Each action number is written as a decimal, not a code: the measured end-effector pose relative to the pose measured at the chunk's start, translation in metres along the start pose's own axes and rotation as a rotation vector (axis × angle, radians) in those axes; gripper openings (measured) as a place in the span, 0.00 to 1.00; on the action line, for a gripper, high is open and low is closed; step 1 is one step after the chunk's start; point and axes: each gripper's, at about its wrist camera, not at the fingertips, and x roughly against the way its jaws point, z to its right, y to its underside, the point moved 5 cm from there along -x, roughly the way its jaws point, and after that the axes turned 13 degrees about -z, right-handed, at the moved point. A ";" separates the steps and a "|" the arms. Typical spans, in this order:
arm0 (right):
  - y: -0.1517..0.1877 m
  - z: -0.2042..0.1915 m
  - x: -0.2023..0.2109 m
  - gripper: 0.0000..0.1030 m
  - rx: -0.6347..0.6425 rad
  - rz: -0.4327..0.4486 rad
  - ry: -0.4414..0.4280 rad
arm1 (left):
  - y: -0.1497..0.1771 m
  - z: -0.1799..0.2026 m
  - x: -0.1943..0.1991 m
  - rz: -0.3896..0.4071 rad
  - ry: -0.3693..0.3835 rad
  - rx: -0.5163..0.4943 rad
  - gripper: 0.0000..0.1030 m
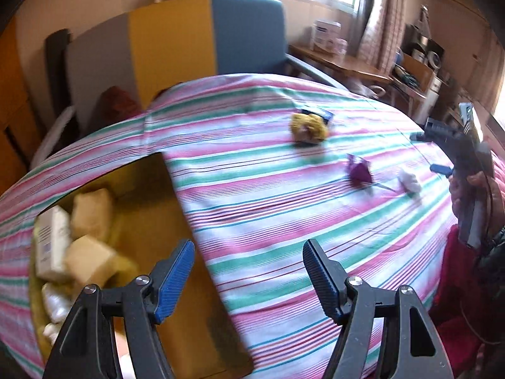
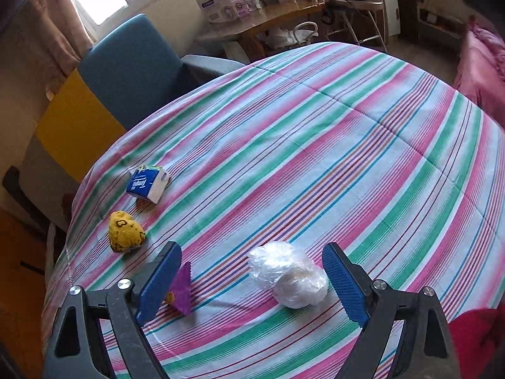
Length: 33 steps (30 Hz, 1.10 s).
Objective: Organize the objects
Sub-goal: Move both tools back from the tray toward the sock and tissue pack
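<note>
Both our left tongs (image 1: 249, 271) and right tongs (image 2: 249, 281) gape wide, empty. On the striped bed (image 2: 347, 145) we count four loose things: one plastic-wrapped white bundle (image 2: 288, 274) between the right fingers, one purple wrapper (image 2: 183, 289), one yellow pouch (image 2: 125, 230), one blue tissue pack (image 2: 147, 183). One yellow box (image 1: 151, 221) holds several packets.

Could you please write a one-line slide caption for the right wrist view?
Open right gripper poised over a white plastic-wrapped bundle on the striped cloth, purple paper piece alongside.

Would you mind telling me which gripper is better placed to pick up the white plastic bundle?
Right: the right gripper is open with the bundle between its fingers; the left gripper is open beside the box.
</note>
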 end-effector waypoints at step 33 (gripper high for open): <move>-0.003 0.030 -0.008 0.91 -0.182 -0.085 -0.081 | -0.103 0.149 -0.136 -0.301 0.440 0.095 0.70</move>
